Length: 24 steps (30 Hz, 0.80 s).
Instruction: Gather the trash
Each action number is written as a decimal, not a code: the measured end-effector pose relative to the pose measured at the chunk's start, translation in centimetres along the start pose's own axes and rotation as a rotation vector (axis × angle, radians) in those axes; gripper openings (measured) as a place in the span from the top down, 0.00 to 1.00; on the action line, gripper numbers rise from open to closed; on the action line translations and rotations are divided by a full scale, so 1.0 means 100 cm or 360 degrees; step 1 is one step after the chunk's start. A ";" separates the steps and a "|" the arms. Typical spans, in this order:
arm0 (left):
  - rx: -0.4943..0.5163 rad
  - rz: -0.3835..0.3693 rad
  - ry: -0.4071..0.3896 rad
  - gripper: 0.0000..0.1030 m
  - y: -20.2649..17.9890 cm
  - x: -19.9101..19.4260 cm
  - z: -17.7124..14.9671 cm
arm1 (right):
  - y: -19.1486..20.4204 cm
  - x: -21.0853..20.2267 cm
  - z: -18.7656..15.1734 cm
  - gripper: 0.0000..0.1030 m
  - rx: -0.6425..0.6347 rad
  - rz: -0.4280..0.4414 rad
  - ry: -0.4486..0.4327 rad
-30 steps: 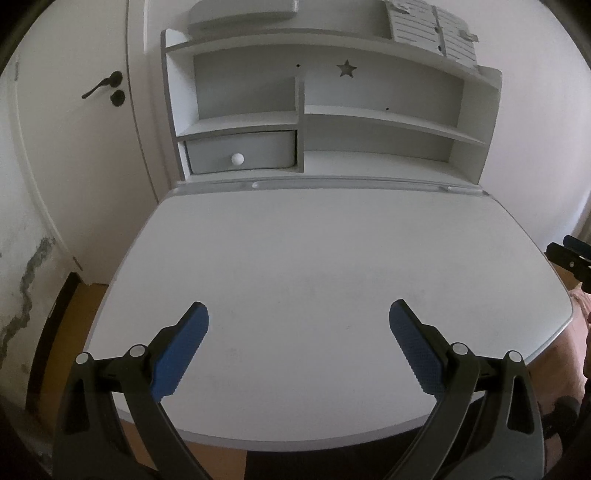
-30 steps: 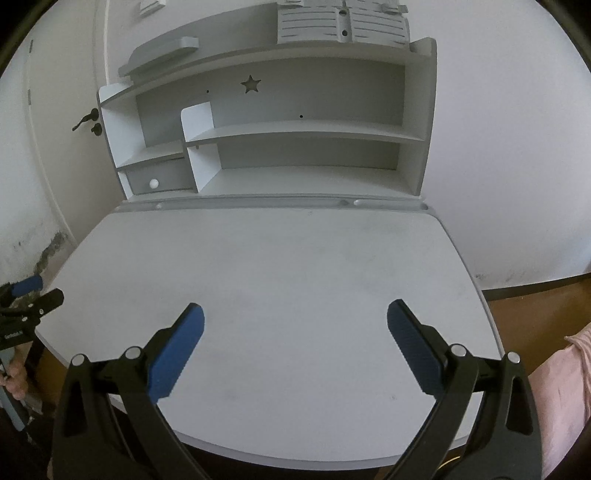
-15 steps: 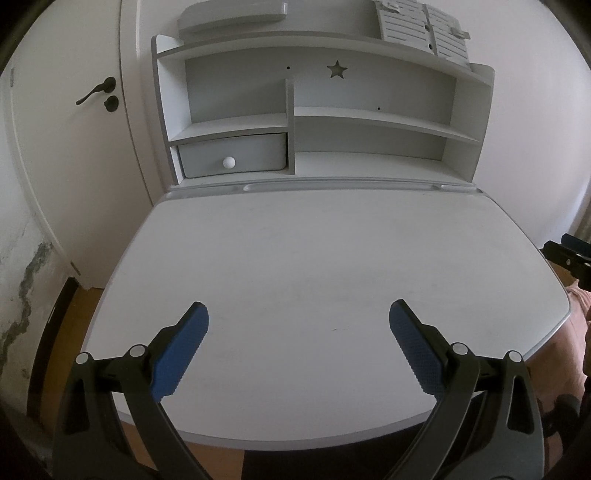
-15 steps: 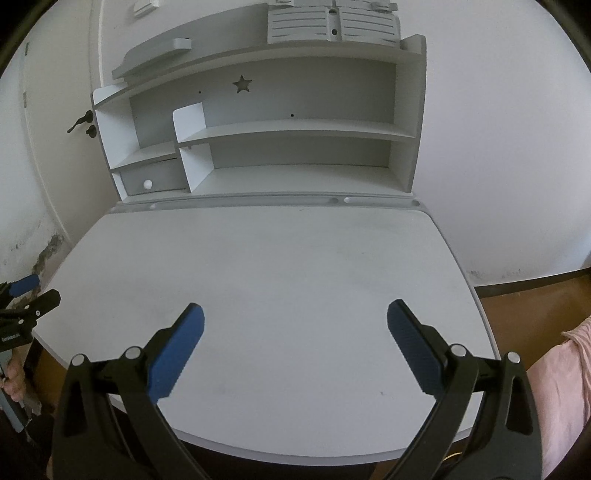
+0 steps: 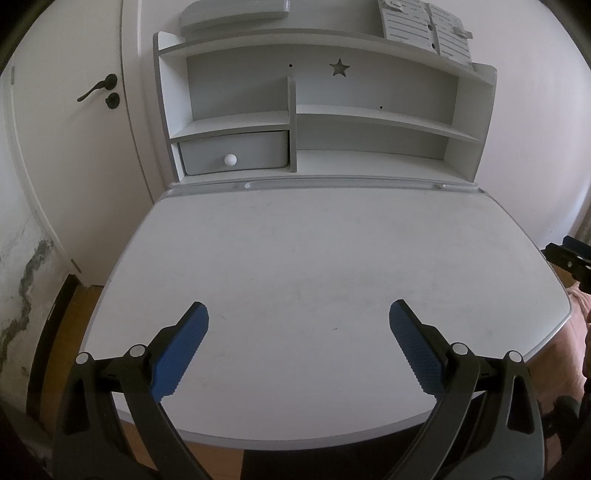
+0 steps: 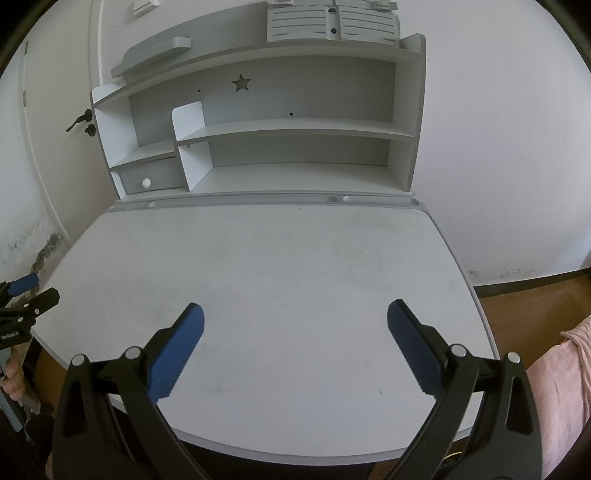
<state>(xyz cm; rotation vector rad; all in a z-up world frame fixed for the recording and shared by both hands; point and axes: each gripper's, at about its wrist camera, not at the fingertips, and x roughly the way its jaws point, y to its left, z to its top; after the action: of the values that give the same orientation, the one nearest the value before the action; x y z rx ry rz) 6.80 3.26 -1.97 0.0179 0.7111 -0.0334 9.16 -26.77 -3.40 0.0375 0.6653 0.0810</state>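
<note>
The left hand-held gripper hung over the near edge of the white bench with its blue-padded fingers spread wide and nothing between them. The right hand-held gripper stood the same way, its blue pads far apart and holding nothing, above the near part of the bench.

No trash could be made out on the bench top or on the shelves in either view; where the task's thing lay could not be told. Only a small dark speck showed on the surface, between the left gripper's fingers and a little toward 12 o'clock.

At 12 o'clock on the bench stood a white-and-grey shelf unit with a star-shaped cut-out in its back panel. At about 11 o'clock in that unit sat a grey drawer with a round white knob, shut. A slatted grey piece lay on top of the unit at about 1 o'clock.

At 10 o'clock a white door carried a dark handle. In the right wrist view a pink sleeve showed at 4 o'clock.
</note>
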 end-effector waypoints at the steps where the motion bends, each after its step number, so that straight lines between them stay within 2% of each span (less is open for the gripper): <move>1: 0.0000 0.0003 0.0001 0.07 0.000 0.000 0.000 | 0.000 0.000 0.000 0.07 -0.0001 0.0002 -0.0001; 24: -0.0010 0.0011 0.0011 0.07 -0.001 -0.001 -0.001 | -0.002 0.001 -0.001 0.07 -0.0002 -0.0007 0.0000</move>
<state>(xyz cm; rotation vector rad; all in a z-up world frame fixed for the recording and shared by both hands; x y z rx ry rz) 6.61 3.13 -1.98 0.0141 0.7178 -0.0245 9.20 -26.97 -3.55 0.0345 0.6656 0.0770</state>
